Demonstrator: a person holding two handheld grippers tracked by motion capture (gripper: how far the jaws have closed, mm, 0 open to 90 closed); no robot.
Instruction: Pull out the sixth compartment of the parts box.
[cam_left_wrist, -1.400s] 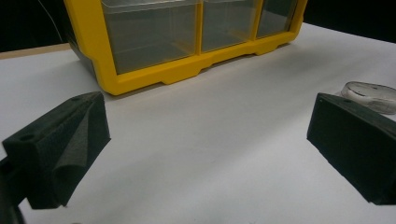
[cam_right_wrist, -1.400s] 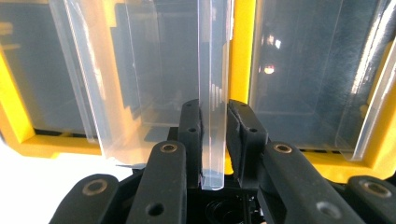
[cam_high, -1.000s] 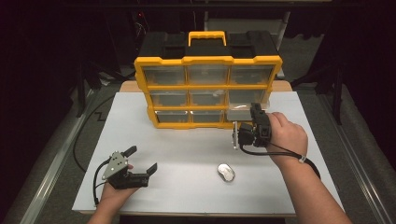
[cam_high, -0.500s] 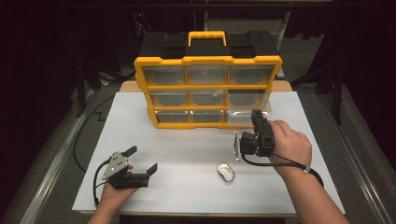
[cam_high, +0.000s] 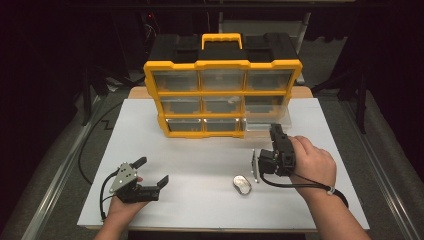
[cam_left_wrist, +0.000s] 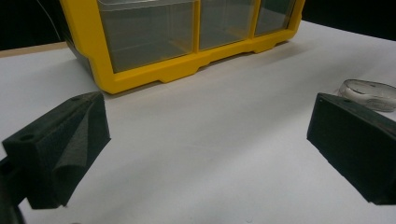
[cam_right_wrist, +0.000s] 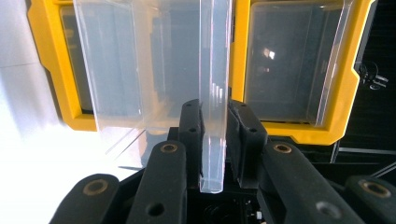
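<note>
A yellow organizer (cam_high: 222, 95) with clear drawers and a black top stands at the back of the white table (cam_high: 200, 150). Its bottom right drawer (cam_high: 265, 122) is pulled partway out. My right gripper (cam_high: 274, 132) is shut on that drawer's front lip. In the right gripper view the clear drawer (cam_right_wrist: 154, 65) stands on edge, and the right gripper (cam_right_wrist: 215, 126) pinches its lip between both pads. My left gripper (cam_high: 152, 170) rests open at the front left of the table. The left gripper (cam_left_wrist: 205, 140) has nothing between its wide jaws and faces the organizer (cam_left_wrist: 187, 46).
A small oval silvery object (cam_high: 242, 184) lies on the table just left of my right hand; the oval object (cam_left_wrist: 369, 93) also appears past the left gripper's right jaw. A black cable (cam_high: 92, 150) runs off the table's left side. Dark floor surrounds the table.
My right hand has drawn back toward the table's front edge, sliding the bottom right drawer farther out of the organizer. The left gripper has stayed put.
</note>
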